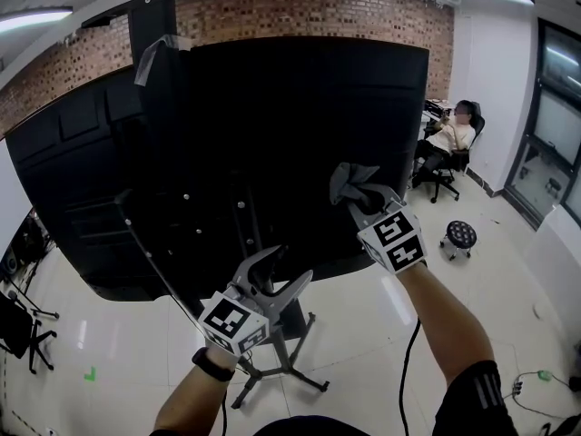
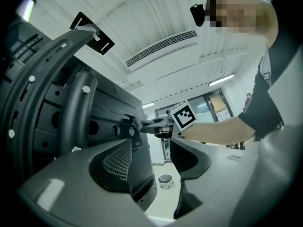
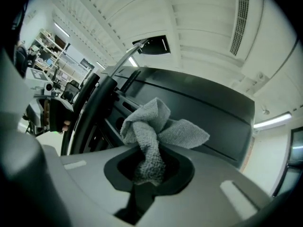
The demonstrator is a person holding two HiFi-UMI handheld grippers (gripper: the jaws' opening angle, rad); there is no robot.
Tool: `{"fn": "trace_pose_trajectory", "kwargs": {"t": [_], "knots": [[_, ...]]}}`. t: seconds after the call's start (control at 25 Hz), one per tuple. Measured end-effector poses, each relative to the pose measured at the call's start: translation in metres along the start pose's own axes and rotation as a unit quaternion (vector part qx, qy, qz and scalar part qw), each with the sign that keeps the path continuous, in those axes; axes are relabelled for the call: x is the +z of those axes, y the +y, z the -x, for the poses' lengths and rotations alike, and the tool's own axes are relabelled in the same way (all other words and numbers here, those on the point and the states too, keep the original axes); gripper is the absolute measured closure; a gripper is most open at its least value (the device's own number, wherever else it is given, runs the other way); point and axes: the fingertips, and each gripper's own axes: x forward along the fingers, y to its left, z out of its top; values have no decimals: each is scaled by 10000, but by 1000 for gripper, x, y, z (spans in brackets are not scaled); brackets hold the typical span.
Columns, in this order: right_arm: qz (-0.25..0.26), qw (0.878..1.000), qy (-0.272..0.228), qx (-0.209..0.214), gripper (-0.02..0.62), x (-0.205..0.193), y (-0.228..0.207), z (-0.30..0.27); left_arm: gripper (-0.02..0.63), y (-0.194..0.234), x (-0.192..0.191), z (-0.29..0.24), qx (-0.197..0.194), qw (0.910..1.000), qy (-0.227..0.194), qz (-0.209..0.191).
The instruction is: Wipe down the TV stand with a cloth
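The cloth (image 3: 156,126) in your right tool (image 3: 149,169) is grey, soft, nubby terry, matt. Your tools' shells look like smooth matt grey plastic, and the left tool (image 2: 158,162) carries a fine mesh-textured pad. The TV back (image 1: 300,134) is matt black plastic, its stand (image 1: 290,357) satin grey metal. The white floor (image 1: 381,307) is glossy and mirror-like, the brick wall (image 1: 300,12) rough

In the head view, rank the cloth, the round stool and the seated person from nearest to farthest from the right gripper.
1. Cloth: clamped in the right gripper itself.
2. Round stool: on the floor to the gripper's right.
3. Seated person: far right, in a chair by the back wall.
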Motion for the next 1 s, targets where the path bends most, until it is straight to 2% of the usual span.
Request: {"fn": "trace_pose_trajectory", "kwargs": {"t": [0.24,0.4,0.52,0.76,1.0], "knots": [[166,9960,-425,768,565,34,67,-4,333,10,4,22,256,9996,-31,-62],[376,9905,-496,1224,565,44,115,-21,333,16,8,37,438,9990,13,-116],[344,9875,-452,1469,565,44,138,-36,333,22,3,48,570,9983,72,-142],[179,9868,-291,1581,565,31,147,-55,333,30,-9,57,698,9974,174,-96],[108,9901,-155,1394,565,9,125,-49,333,23,-21,42,526,9984,189,-41]]}}
